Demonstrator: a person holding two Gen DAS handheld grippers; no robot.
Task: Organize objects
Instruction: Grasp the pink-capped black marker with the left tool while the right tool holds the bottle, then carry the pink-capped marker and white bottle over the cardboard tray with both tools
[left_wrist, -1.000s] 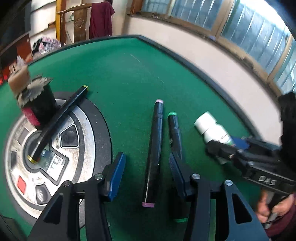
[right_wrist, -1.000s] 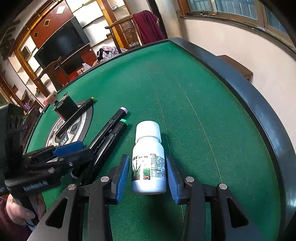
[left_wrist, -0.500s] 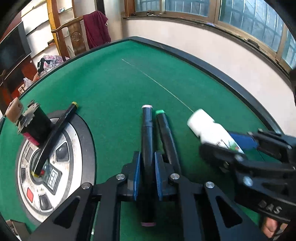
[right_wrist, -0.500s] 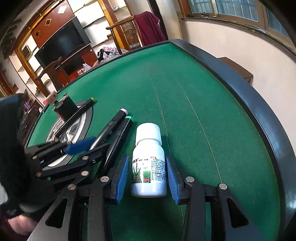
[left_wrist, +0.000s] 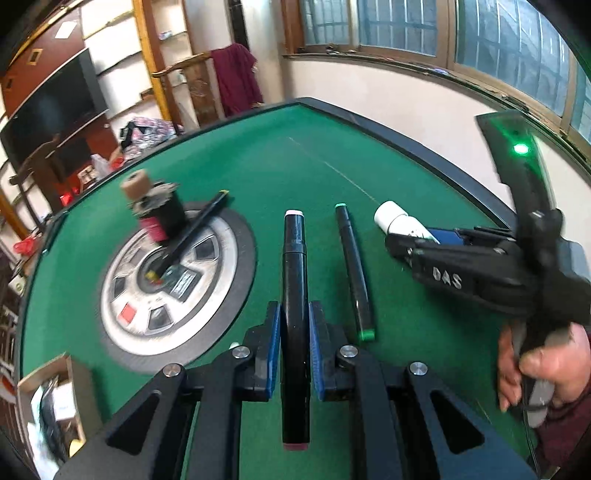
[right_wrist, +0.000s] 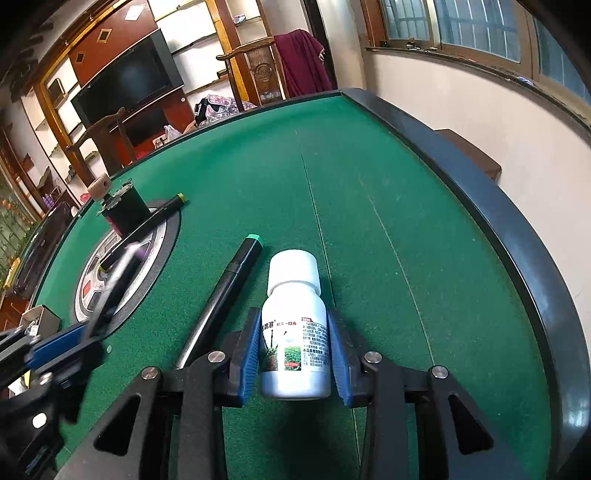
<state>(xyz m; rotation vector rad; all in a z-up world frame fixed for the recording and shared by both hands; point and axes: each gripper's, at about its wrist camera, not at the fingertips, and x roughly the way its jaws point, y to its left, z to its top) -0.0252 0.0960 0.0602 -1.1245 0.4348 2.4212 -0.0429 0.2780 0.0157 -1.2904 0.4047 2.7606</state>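
left claw (left_wrist: 291, 350) — clamped on pink-capped marker (left_wrist: 294, 273), lifted beside green-capped marker (left_wrist: 354, 273) | right claw (right_wrist: 291, 354) — just closing, pads flush against white bottle (right_wrist: 293, 325) on counter (right_wrist: 369, 240) | advice: squeeze bottle mid-body, raise it level, clear of green-capped marker.

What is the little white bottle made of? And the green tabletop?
The white bottle looks like smooth, slightly shiny plastic: it has a plain molded screw cap and a printed paper-like label. The green tabletop looks like felt cloth, matte and a bit fuzzy, with faint crease lines. Its dark rim looks hard and glossy, maybe plastic.
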